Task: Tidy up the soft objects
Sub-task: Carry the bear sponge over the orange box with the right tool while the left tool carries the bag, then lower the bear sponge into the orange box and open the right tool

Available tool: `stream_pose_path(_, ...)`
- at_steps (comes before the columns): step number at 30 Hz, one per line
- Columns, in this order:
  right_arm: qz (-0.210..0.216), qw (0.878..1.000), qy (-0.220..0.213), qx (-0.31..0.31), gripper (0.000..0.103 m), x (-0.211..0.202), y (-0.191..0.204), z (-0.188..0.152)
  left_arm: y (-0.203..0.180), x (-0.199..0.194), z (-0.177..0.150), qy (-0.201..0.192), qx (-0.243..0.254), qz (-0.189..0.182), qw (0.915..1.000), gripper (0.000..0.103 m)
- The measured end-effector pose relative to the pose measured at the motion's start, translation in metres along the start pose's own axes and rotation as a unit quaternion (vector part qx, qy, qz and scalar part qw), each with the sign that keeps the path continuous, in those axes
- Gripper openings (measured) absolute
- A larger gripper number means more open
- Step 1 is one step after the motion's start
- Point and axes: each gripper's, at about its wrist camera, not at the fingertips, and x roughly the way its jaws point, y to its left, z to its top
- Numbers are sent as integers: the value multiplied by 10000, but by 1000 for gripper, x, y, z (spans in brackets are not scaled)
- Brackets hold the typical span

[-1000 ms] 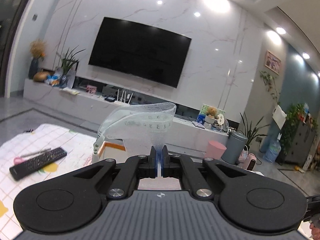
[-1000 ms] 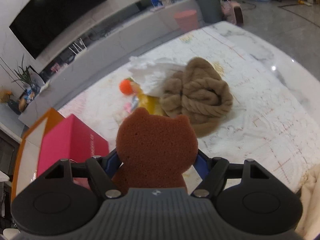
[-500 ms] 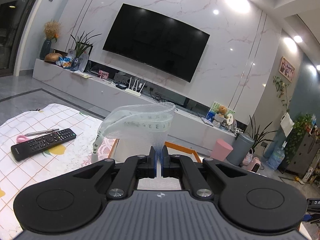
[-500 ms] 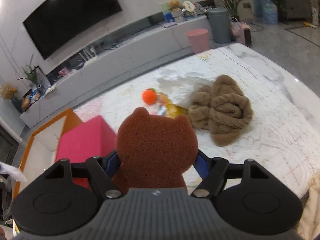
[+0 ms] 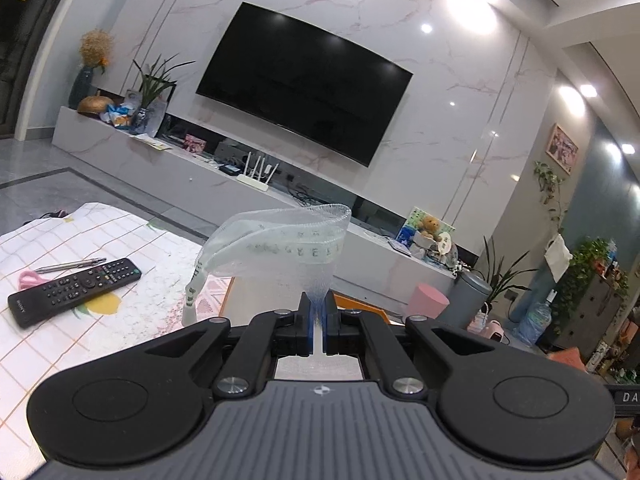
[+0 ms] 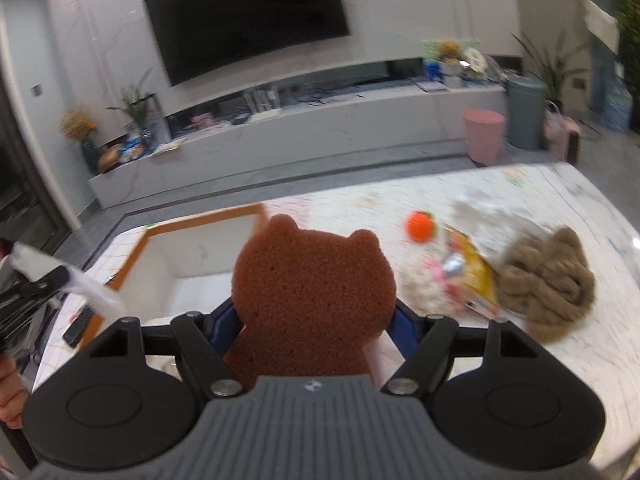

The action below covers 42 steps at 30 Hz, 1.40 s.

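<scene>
My left gripper (image 5: 317, 316) is shut on a white mesh pouch with a printed tape (image 5: 280, 246) and holds it up above the table. My right gripper (image 6: 314, 320) is shut on a brown bear-shaped sponge (image 6: 310, 292), held above an open box with an orange rim and white inside (image 6: 188, 252). The box edge also shows behind the pouch in the left wrist view (image 5: 356, 302). On the table to the right lie a brown knitted bundle (image 6: 548, 276), an orange ball (image 6: 420, 227), a yellow packet (image 6: 472, 276) and crumpled white material (image 6: 480, 212). The left gripper with the pouch shows at the left edge (image 6: 36, 288).
A black remote (image 5: 76, 290), a pen (image 5: 68, 266) and a pink item (image 5: 30, 280) lie on the checked tablecloth (image 5: 100, 340) at left. Beyond the table stand a TV wall, a long low cabinet, a pink bin (image 6: 482, 136) and a grey bin (image 6: 526, 112).
My right gripper has swung left with the sponge, from over the knitted bundle to over the open box. My left gripper has tilted up a little, still holding the pouch.
</scene>
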Motion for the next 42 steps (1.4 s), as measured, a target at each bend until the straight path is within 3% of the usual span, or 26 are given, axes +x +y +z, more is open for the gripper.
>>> stream_pose_path(15, 629, 9973, -115, -374, 74, 30, 83, 11, 11, 9, 3, -34, -151, 154, 9998, 2)
stream_pose_path(20, 820, 9958, 111, -400, 74, 57, 106, 12, 17, 11, 4, -13, -325, 122, 9994, 2)
stream_pose_path(23, 865, 9925, 397, -770, 74, 79, 121, 7, 20, 10, 5, -31, -331, 135, 9994, 2)
stream_pose_path(27, 557, 9836, 913, -1454, 74, 110, 137, -2, 24, 11, 6, 28, -477, 65, 9988, 2)
stream_pose_path(32, 82, 9591, 1612, -2325, 74, 145, 150, -17, 25, 12, 6, 56, -487, 55, 9988, 2)
stream_pose_path(36, -179, 9322, 1694, -3194, 74, 151, 164, -37, 25, 11, 7, 14, -421, -3, 9991, 2)
stream_pose_path(42, -269, 9097, 1991, -3635, 74, 159, 175, -54, 27, 11, 7, 9, -451, -56, 9990, 2)
